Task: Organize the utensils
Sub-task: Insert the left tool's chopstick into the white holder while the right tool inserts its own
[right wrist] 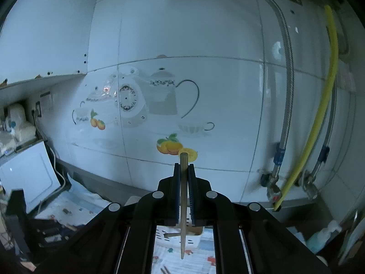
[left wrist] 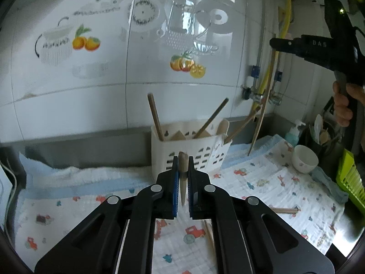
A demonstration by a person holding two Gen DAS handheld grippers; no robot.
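Between the blue pads of my left hand-held gripper [left wrist: 183, 159] a short wooden utensil [left wrist: 183, 178] is clamped, its rounded end poking out past the fingertips and its thin end running back toward me. Below it the desk is covered with a white cloth [left wrist: 262, 182] printed with small vehicles; two more wooden sticks lie on it, one [left wrist: 286, 210] just right of the gripper's arm and another [left wrist: 208, 233] partly hidden under it. Just beyond the fingertips stands a white slotted utensil holder [left wrist: 194, 148] with several wooden handles leaning out of its compartments. To the right sits a white bowl [left wrist: 304, 158], with a blue-green soap bottle [left wrist: 293, 134] behind it and a lime-green basket [left wrist: 351, 178] at the edge. Higher on the right, my right hand [left wrist: 344, 105] holds up the other tool.

My right hand-held gripper [right wrist: 183, 165] is clenched on a wooden chopstick [right wrist: 183, 194], which stands nearly upright between its pads, one end above the fingertips and the other hanging below. Under it I glimpse the holder's top and the printed cloth. Farthest back is the white tiled wall [right wrist: 205, 34] with teapot and orange decals, and a yellow hose [right wrist: 319, 114] beside metal pipes at the right.
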